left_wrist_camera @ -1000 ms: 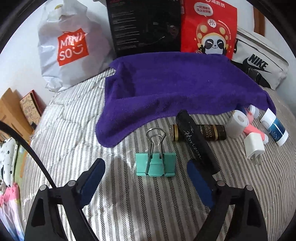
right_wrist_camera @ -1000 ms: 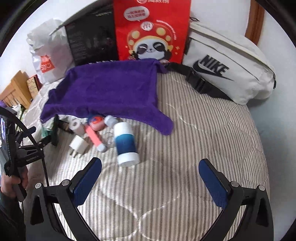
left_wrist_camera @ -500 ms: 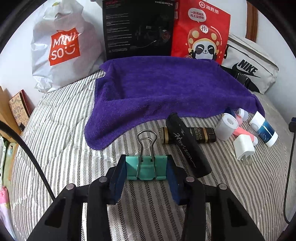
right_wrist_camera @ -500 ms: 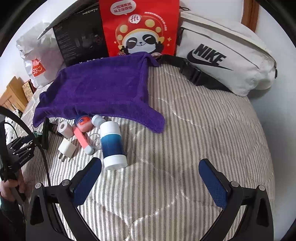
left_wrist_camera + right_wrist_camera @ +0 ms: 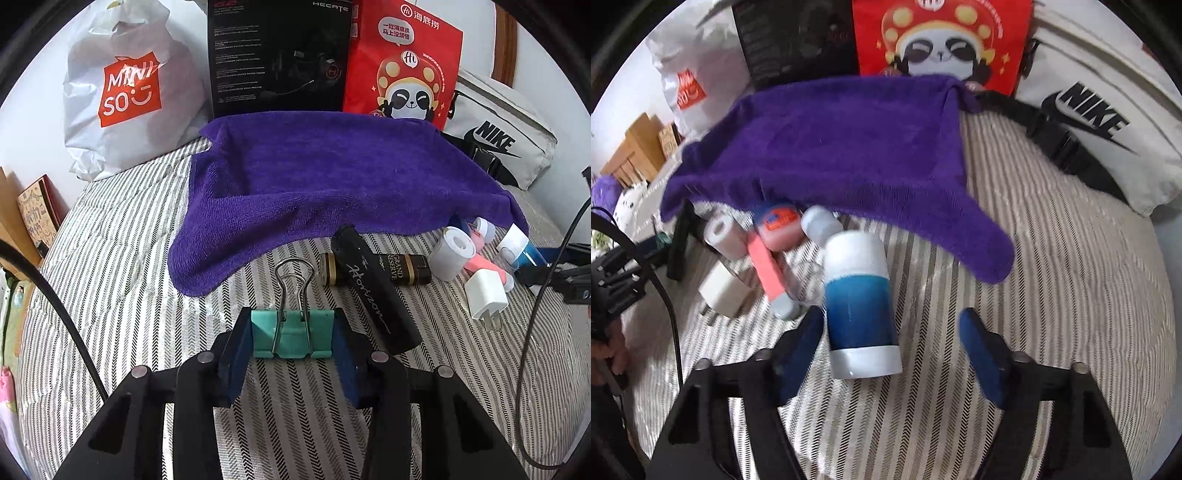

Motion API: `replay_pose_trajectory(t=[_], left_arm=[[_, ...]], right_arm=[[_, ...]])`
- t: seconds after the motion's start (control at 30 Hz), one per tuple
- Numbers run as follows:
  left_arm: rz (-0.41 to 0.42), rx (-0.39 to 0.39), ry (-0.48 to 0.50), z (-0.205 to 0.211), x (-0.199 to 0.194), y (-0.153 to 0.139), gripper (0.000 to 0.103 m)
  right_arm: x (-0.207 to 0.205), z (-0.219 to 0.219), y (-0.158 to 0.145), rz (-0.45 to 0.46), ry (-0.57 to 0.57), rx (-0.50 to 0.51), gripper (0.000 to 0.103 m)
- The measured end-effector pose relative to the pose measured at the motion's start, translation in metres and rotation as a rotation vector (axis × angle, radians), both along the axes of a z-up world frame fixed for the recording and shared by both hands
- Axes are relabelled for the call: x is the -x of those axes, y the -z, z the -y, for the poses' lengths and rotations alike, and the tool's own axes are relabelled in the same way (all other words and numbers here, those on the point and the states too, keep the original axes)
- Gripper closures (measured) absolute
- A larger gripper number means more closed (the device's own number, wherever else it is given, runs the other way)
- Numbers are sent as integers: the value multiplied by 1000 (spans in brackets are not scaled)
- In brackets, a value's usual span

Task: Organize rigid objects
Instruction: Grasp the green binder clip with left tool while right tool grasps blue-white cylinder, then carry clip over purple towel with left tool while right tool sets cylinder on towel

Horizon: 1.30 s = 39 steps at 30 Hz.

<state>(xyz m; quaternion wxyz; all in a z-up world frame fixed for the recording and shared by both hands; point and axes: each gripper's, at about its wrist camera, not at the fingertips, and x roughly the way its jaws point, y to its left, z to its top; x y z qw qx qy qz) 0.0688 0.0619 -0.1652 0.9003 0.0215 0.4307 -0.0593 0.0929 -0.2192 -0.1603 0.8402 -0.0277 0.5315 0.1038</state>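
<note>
My left gripper point(image 5: 291, 341) is shut on a teal binder clip point(image 5: 291, 338) with wire handles, on the striped bedcover. Just right of it lie a black Horizon tube point(image 5: 373, 291) and a Grand Reserve tube point(image 5: 402, 267). My right gripper point(image 5: 892, 338) is open, its fingers on either side of a blue and white bottle point(image 5: 858, 304) that lies on the bed; the left pad is close to it, the right pad apart. A white charger point(image 5: 722, 290), pink tube point(image 5: 766, 271), tape roll point(image 5: 724, 234) and small jars point(image 5: 777, 225) lie left of the bottle.
A purple towel point(image 5: 332, 184) is spread across the middle of the bed. A Miniso bag point(image 5: 125, 92), black box point(image 5: 280, 55), red panda bag point(image 5: 402, 62) and white Nike bag point(image 5: 502, 147) stand along the back. The bed's left edge has books point(image 5: 35, 214) beside it.
My left gripper closed on the binder clip. My right gripper moved forward and down to the blue and white bottle and narrowed around it.
</note>
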Motion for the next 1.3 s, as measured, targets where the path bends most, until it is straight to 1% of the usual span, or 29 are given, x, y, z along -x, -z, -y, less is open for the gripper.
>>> replay_pose_trajectory(t=[0.2,0.27,0.3,0.33,0.37,0.43,0.53,0.6,0.77,0.9,0.97,1.03,1.13,1.23,1.3], left_arm=[[0,-2,0,0,0,0,64],[0,-2,0,0,0,0,64],[0,-2,0,0,0,0,64],[0,-2,0,0,0,0,64],[0,-2,0,0,0,0,64],[0,-1,0,-1,0,0,64],[1,-11,-3,1,1,-1,64],[3,-15,-12,2,1,-1,64],[3,-4,-16,2,1,-1,64],[-13,2,-46,0,5,-3,64],[-24,1,-58,-1,8,-4,64],[-43,16,-59,-1,11,-6,64],[-48,43,-67,-2,15,-12,64],[-36,79,-73,-6,17,-22,64],[-21,99,-101,-11,16,-32,64]], right_arm=[[-4,-5,4,29,-35,9,37],[-9,-8,6,48,-50,25,41],[-10,-9,6,56,-57,28,49],[-11,-10,5,59,-67,24,63],[-12,-10,4,57,-75,14,67],[-10,-7,1,47,-67,12,67],[-6,5,-1,12,-35,-33,67],[-1,8,1,-2,-30,-25,67],[3,5,3,19,-39,-3,67],[4,10,0,-8,-34,-59,67],[7,11,-5,7,-37,-58,67],[10,12,-9,14,-25,-52,67],[13,16,-13,9,-22,-88,67],[13,17,-18,17,-23,-94,67],[10,18,-23,18,-22,-95,67]])
